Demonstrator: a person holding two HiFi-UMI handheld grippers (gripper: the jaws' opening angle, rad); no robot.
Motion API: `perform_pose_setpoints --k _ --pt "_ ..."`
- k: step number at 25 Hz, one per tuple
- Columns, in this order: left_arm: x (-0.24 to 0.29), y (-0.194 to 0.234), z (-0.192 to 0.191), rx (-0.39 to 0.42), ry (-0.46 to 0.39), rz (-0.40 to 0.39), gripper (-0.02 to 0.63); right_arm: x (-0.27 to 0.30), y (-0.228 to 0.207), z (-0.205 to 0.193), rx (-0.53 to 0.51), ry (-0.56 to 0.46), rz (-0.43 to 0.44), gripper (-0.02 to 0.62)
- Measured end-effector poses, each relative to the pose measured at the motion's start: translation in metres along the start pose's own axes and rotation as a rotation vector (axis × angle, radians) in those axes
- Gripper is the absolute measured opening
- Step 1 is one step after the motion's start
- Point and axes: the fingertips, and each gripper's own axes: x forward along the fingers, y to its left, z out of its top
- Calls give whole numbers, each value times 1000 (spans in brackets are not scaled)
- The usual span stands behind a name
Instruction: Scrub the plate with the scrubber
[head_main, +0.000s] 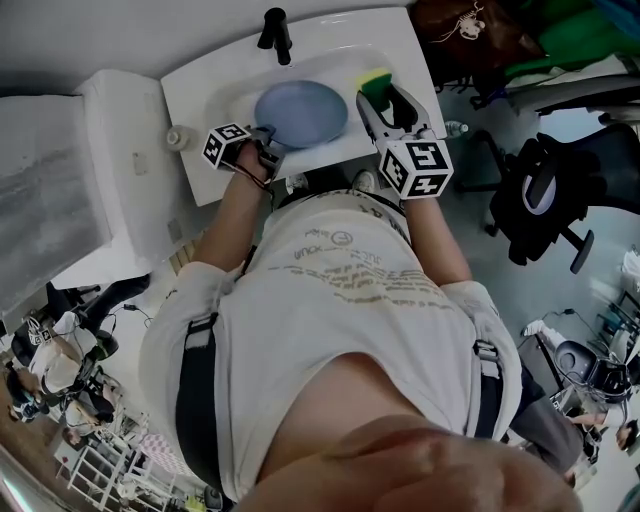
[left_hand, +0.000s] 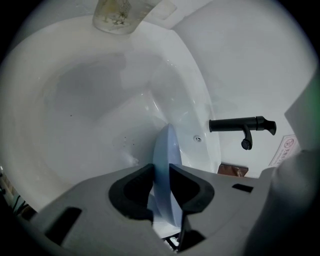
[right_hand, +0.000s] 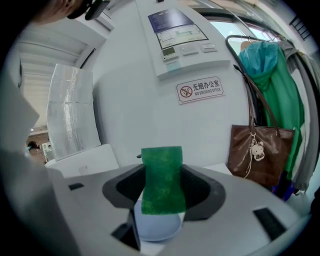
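- The person's white T-shirt (head_main: 340, 290) fills the lower half of the head view.
- A white sink (head_main: 190, 90) lies ahead of the person, and the plate is in its basin.
- A black office chair (head_main: 545, 200) stands on the floor to the right, well apart from the sink.
- A brown bag (right_hand: 260, 155) hangs against the wall beyond the sink's right end, beside a green garment.
- The blue plate (head_main: 300, 112) is in the basin below the faucet, with its near-left rim at the left gripper.
- The left gripper (left_hand: 161, 172) points steeply down into the basin. Its jaws are closed over the plate's rim (seen edge-on in its own view, with no gap showing at either pad).
- The right gripper (head_main: 385, 105) is just right of the plate, over the sink's right edge. Its jaws are clamped on the scrubber.
- The black faucet (head_main: 276, 32) stands at the far rim of the sink, behind the plate.
- The green scrubber (right_hand: 161, 180) stands upright between the right jaws and sticks out past their tips. It is apart from the plate, which shows below it in that gripper's view.
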Motion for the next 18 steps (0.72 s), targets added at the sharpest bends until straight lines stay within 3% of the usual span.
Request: perform_pose_setpoints --k 3,9,13,14,16,18 --pt "-2 -6 -3 78 -2 1 165 -1 1 1 -5 -10 -5 227" --pt "-8 -10 -4 178 -15 21 205 2 2 6 9 -37 3 227" --pt "-28 -12 17 334 -135 99 218 5 2 7 -12 -38 -5 227" --pt "-37 -14 26 379 -186 128 207 6 2 8 -11 -39 -7 227" --pt "-55 -19 44 463 -283 172 77 8 1 9 -6 -41 -13 227" --pt "-70 -31 55 537 -358 176 34 10 1 11 -3 -49 -17 227"
